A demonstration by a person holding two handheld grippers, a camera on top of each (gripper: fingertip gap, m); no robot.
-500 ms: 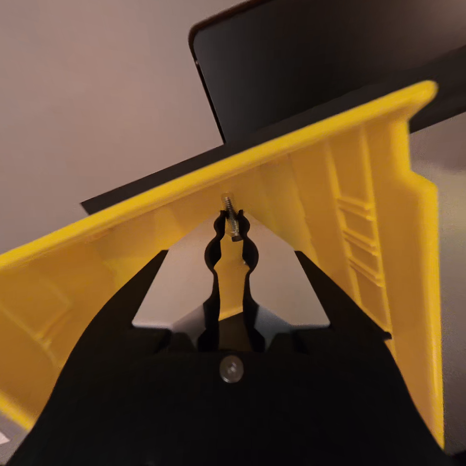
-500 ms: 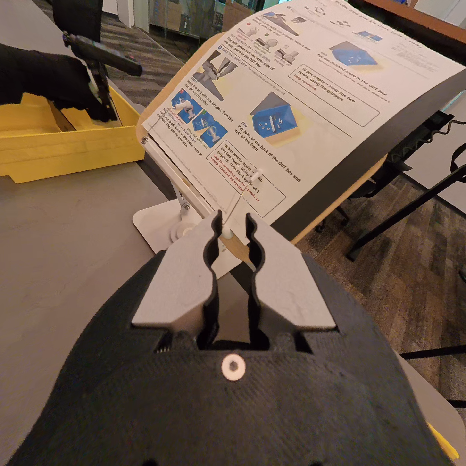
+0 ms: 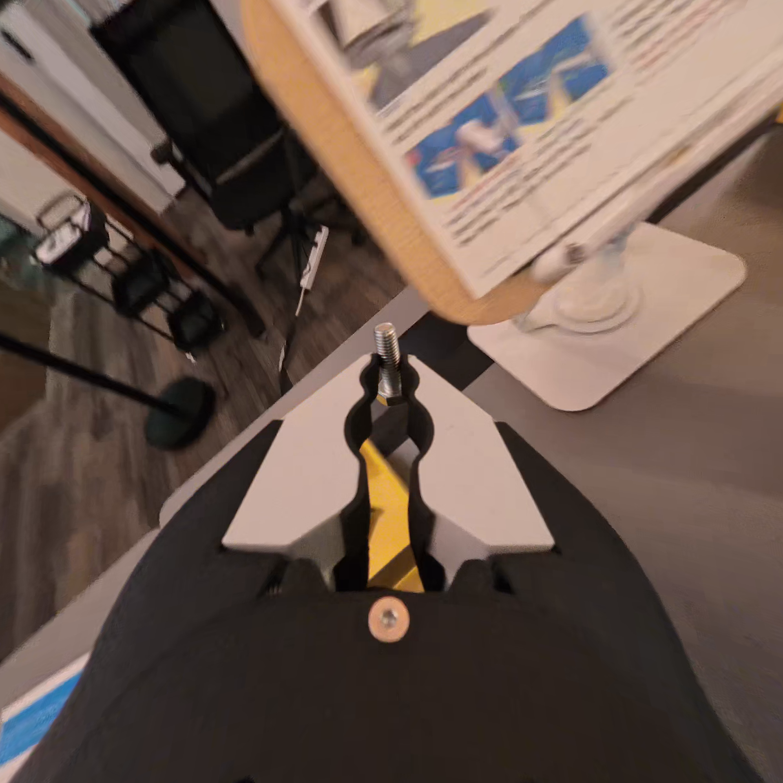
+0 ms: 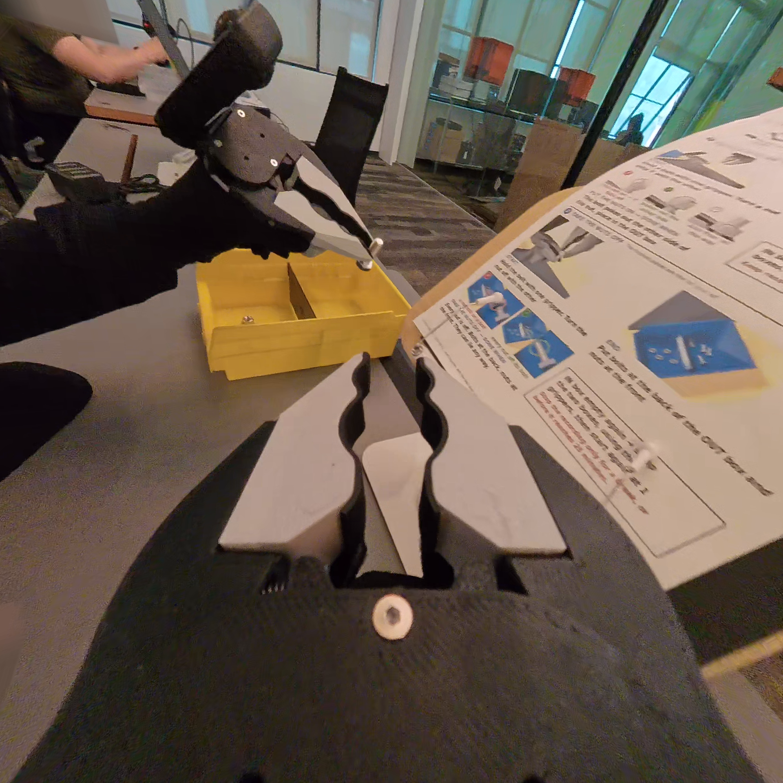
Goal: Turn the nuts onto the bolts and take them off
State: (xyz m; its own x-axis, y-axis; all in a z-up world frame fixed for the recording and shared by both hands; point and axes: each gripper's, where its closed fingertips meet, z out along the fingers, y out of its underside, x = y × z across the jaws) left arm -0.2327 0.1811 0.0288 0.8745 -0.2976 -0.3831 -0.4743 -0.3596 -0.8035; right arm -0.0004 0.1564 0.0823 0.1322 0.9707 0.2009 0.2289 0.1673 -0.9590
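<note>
My left gripper (image 3: 387,364) is shut on a silver bolt (image 3: 386,347), threaded end pointing forward past the tips, hex head between the jaws. In the right wrist view the left gripper (image 4: 367,253) holds that bolt (image 4: 373,250) in the air above the back right corner of the yellow box (image 4: 296,343). The box has two compartments; one small nut (image 4: 247,320) lies in the left one. My right gripper (image 4: 392,368) is open and empty, low over the grey table (image 4: 127,423), near the box's front right corner.
An instruction sheet on a wooden board (image 4: 614,339) leans on a white stand (image 3: 593,339) at the right. The table edge (image 3: 237,466) runs diagonally, with floor, chairs and tripod legs beyond. A person's gloved hand (image 4: 169,237) holds the left gripper. Another person sits at a far table. My hands' fingertips stand some 25 cm from each other.
My left gripper has lifted out of the yellow box with the bolt and swung toward the instruction stand. My right gripper has turned left toward the box and stays open.
</note>
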